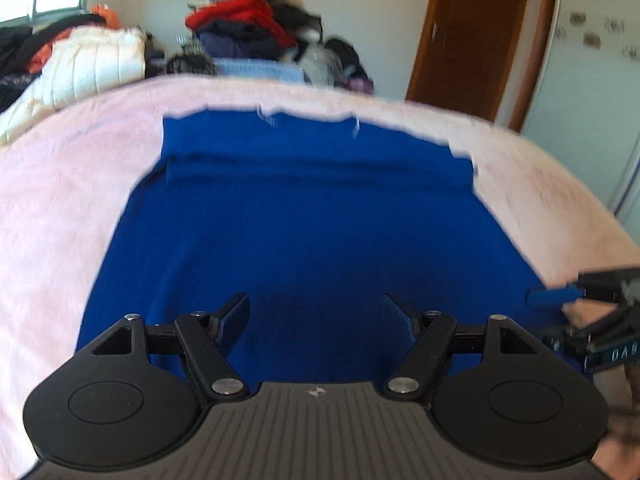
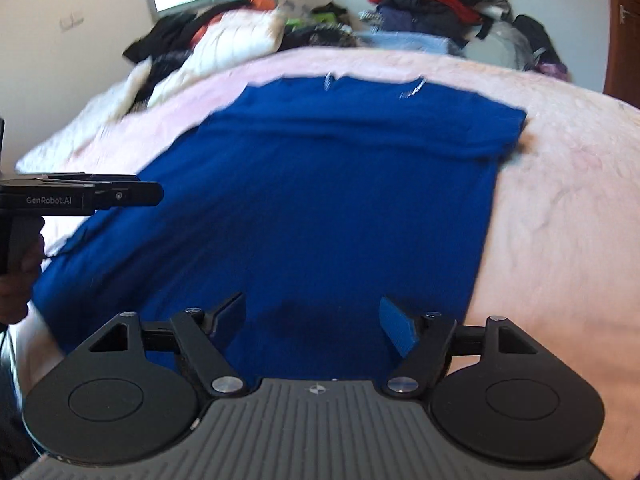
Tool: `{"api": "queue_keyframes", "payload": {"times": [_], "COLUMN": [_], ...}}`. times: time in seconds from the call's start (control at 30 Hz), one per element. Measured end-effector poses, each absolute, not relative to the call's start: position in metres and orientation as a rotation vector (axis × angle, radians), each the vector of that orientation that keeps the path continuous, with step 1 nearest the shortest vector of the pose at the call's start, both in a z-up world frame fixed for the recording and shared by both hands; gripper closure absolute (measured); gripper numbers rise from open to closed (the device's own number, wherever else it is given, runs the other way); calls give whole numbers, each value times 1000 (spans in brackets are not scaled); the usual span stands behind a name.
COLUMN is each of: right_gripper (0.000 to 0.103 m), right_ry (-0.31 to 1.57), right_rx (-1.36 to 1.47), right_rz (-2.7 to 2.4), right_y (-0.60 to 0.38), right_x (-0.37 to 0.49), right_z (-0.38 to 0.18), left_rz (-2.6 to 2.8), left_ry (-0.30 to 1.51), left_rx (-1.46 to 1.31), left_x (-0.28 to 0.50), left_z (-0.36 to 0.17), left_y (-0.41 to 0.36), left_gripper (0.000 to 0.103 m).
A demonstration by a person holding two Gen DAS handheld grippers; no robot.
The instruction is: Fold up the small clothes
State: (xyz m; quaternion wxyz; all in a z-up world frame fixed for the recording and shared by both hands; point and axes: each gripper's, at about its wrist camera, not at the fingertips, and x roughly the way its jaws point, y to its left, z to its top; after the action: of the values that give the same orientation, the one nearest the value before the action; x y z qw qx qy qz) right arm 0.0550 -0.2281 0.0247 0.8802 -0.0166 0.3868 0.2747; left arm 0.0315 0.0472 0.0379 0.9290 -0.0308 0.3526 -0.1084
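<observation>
While both point downward over the blue garment [image 1: 304,232], the left gripper [image 1: 316,312] gapes, gripping nothing. Beside it, the right gripper [image 2: 312,316] also gapes, empty, above the near hem on the pink bed cover [image 2: 560,208].

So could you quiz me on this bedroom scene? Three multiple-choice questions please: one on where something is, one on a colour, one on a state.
1. Where does the blue garment lie?
A. on the pink bedspread
B. on the floor
C. on a chair

2. What colour is the top item on the clothes pile by the far wall?
A. green
B. red
C. yellow

3. How do the left gripper and right gripper stand?
A. both clamped on cloth
B. one open, one shut
C. both open, holding nothing

Answers: 1 A, pink fabric surrounds it; 2 B, a red garment sits uppermost; 3 C, wide gaps show between the fingers.
</observation>
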Motion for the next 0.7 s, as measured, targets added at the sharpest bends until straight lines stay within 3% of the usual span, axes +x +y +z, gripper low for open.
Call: {"api": "queue_keyframes", "payload": {"times": [0.1, 0.33, 0.57, 0.7], "right_gripper": [15, 12, 14, 20], "right_ry": [794, 825, 954, 1007], "right_rx": [-83, 43, 749, 929], "right_rz": [566, 533, 504, 482], "right_y": [-225, -250, -330, -349], "right_x": [30, -14, -21, -26], "right_z": [22, 27, 11, -3], "left_rz": [-169, -45, -3, -23], "left_ry": [786, 779, 771, 782], "left_rx": [-76, -215, -518, -657], "left_x": [3, -57, -73, -73], "left_z": [24, 33, 33, 26], "left_y": [61, 113, 161, 181], "left_gripper": [31, 30, 30, 30]}}
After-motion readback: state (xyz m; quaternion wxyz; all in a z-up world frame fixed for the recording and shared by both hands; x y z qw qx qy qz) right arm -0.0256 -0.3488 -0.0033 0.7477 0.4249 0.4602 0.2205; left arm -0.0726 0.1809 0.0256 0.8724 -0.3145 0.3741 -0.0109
